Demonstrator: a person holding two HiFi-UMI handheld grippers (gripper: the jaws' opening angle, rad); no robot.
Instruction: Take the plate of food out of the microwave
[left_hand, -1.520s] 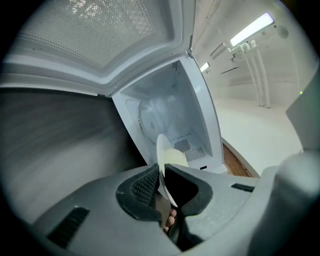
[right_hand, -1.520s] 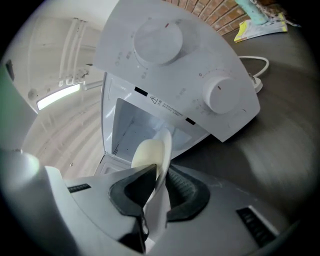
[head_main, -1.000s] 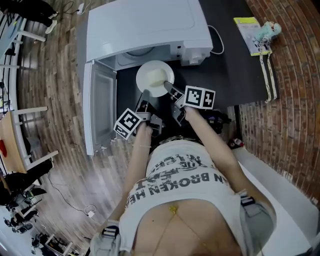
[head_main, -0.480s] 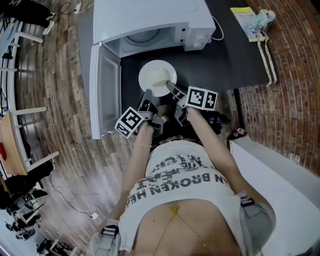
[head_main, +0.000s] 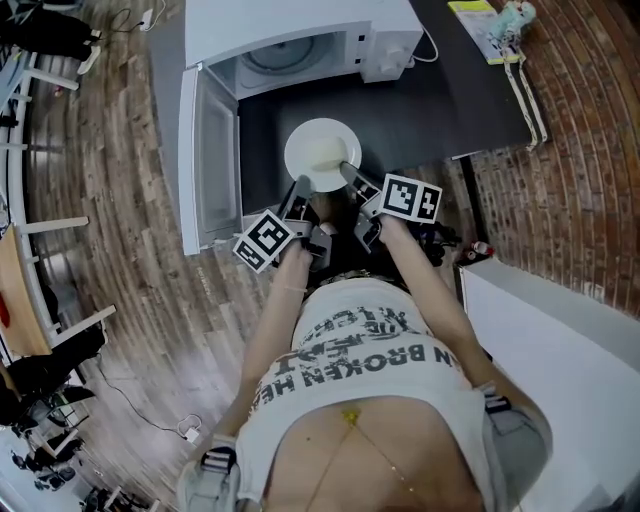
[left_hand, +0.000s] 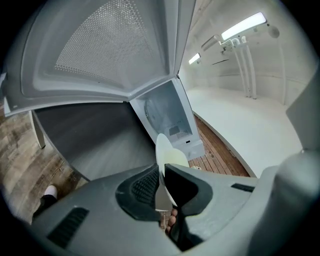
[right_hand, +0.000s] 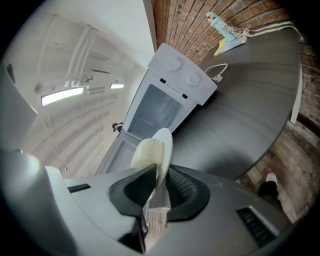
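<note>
Plainly the round white plate of pale food (head_main: 322, 155) lies just ahead, left gripper (head_main: 300, 190) and right gripper (head_main: 350, 176) each pinching its near rim, open white microwave (head_main: 300, 30) beyond.

Bright, even indoor light; ceiling tubes (left_hand: 243, 26) flare white in both gripper views; heavy fisheye bending and black corners there; jaws up close go soft; the counter (right_hand: 245, 110) looks smeared; head view crisp, plate (head_main: 322, 153) nearly blown out.
</note>
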